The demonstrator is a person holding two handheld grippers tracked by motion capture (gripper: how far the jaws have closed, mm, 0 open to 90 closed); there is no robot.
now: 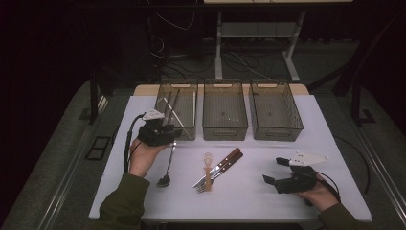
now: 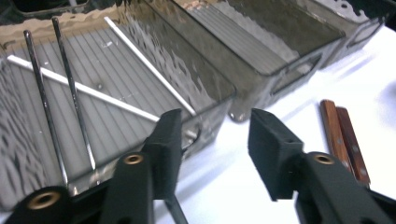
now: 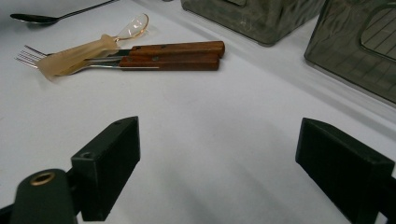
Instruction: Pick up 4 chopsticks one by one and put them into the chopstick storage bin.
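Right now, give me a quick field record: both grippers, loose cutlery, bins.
left gripper: jaws apart, at the front wall of the left smoky clear plastic bin
dark metal spoon: bowl on the white table, handle end by the left gripper's jaws, not clamped
right gripper: open above the table, nothing between the jaws
left bin contents: two white sticks, two dark metal sticks
table centre: two wooden-handled utensils, translucent amber plastic spoon lying across them
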